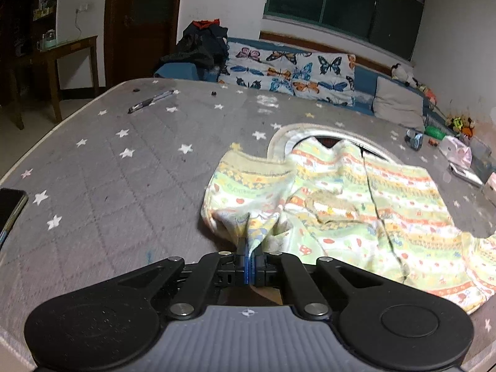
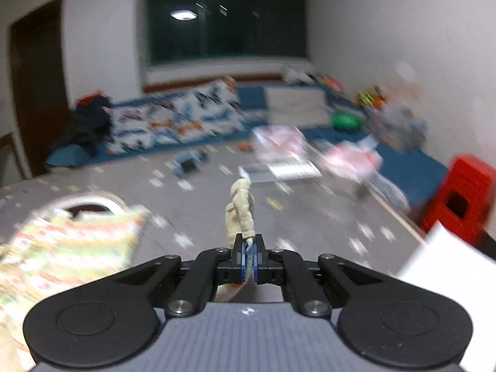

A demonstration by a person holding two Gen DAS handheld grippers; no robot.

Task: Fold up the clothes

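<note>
No readable brand, label or writing anywhere; faint lettering on one pale green band of the patterned shirt [image 1: 356, 192], too small and soft to make out.

Left gripper [image 1: 250, 248]: jaws pressed together, blue pads pinching a bunched fold at the shirt's near left edge, cloth pulled up into a small peak right at the fingertips. Rest of the shirt spread across the grey star-printed bed cover [image 1: 124, 167], to the right of the gripper: stripes of green, yellow and orange with small red figures, white ribbed neckline [image 1: 285, 136] at the far end, a beige cuff folded over on the left, a dark cord or seam line running down the middle.

Right gripper [image 2: 248, 248]: jaws likewise closed, clamped on a narrow beige ribbed piece of cloth [image 2: 241, 207] standing up above the pads, a strip of fabric hanging below the jaws as well. Same shirt [image 2: 62, 248] visible at the left of the right wrist view, heavily blurred, neckline uppermost. Whether the beige piece joins that shirt: cannot tell from the blur.

Elsewhere on the bed cover: a pen [image 1: 152, 100] near the far left corner, a dark phone [image 1: 9, 207] at the left edge, pink packets [image 1: 455, 150] and a flat box near the right side. Beyond the bed, a butterfly-print cushion [image 1: 288, 71] against a blue sofa, a grey pillow [image 1: 398, 104] beside it, a dark heap of clothes [image 1: 201, 43] on the sofa's left end, a red crate [image 2: 462, 198] at the right of the right wrist view.
</note>
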